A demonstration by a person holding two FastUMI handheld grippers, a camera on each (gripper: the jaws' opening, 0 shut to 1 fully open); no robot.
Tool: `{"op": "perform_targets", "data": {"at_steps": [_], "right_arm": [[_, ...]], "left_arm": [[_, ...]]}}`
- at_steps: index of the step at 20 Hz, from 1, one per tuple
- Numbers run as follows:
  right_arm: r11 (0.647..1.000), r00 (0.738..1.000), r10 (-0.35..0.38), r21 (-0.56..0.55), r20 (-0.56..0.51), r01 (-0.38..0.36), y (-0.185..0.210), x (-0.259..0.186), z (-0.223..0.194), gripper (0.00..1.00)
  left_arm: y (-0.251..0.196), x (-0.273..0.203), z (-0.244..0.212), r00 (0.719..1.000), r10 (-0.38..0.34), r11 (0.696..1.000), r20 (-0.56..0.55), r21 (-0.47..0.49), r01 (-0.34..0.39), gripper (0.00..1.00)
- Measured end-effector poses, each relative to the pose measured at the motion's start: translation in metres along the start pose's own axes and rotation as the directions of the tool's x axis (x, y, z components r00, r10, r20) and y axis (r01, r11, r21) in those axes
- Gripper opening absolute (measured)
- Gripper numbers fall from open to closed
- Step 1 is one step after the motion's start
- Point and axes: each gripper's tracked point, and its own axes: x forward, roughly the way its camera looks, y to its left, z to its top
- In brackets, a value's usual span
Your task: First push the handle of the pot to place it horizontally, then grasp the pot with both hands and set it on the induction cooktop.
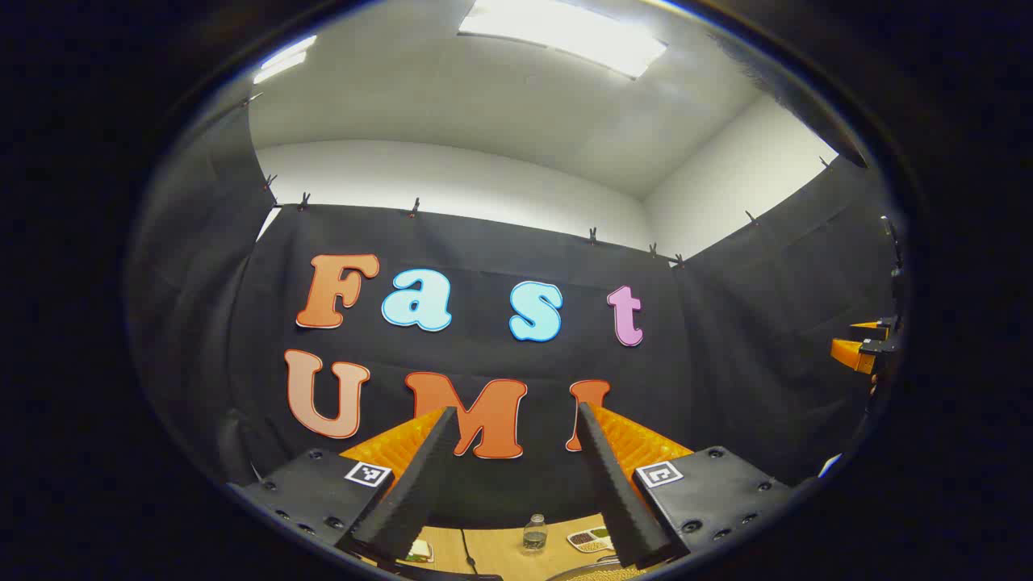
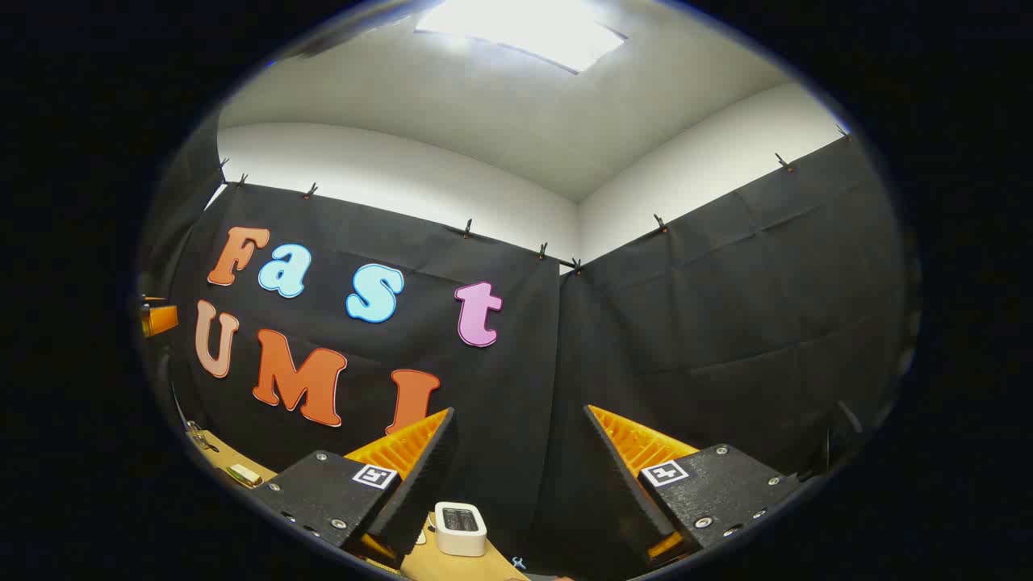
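Nearest to us in the left gripper view are the left gripper's [image 1: 513, 415] own two fingers, standing wide apart with nothing between them and raised toward the cloth wall rather than the table. In the right gripper view the right gripper [image 2: 520, 415] is likewise spread open, empty, and tilted upward.

Below the left gripper we see a strip of wooden table [image 1: 504, 549]. On it stands a small clear bottle [image 1: 533, 532], upright; we cannot tell what is in it. Just to its right lies a divided tray [image 1: 589, 539] holding small dark and greenish bits, too small to identify. At the left of the strip is a flat item [image 1: 418, 551] we cannot make out, and a dark cable [image 1: 468, 549] runs across the wood. At the very bottom edge a curved metallic rim [image 1: 583, 571] shows, possibly the pot, though we cannot be sure. At the far right edge the other gripper [image 1: 865, 345] is held up high.

The right gripper view offers a different part of the table [image 2: 452, 565]: a small white boxy device [image 2: 460, 528] with a dark top sits between the fingers' bases, and a small flat object [image 2: 243, 475] lies far to the left. The other gripper [image 2: 158, 318] appears at the left edge.

Each gripper carries square black-and-white marker tags [image 1: 368, 473]; we can read no brand or label writing on any object.
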Motion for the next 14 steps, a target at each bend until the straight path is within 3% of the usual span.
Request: {"op": "perform_targets", "data": {"at_steps": [11, 14], "right_arm": [[1.0, 1.0, 0.007, -0.003, 0.001, -0.007, 0.0003, 0.0032, -0.0018, 0.95], [1.0, 1.0, 0.008, 0.002, -0.002, -0.008, 0.0014, 0.0052, -0.0038, 0.95]], "left_arm": [[0.0105, 0.0027, -0.0062, 1.0, 0.015, 1.0, -0.007, 0.016, -0.015, 0.97], [0.0116, 0.0032, -0.0044, 1.0, 0.022, 0.999, -0.011, 0.026, -0.022, 0.92]]}}
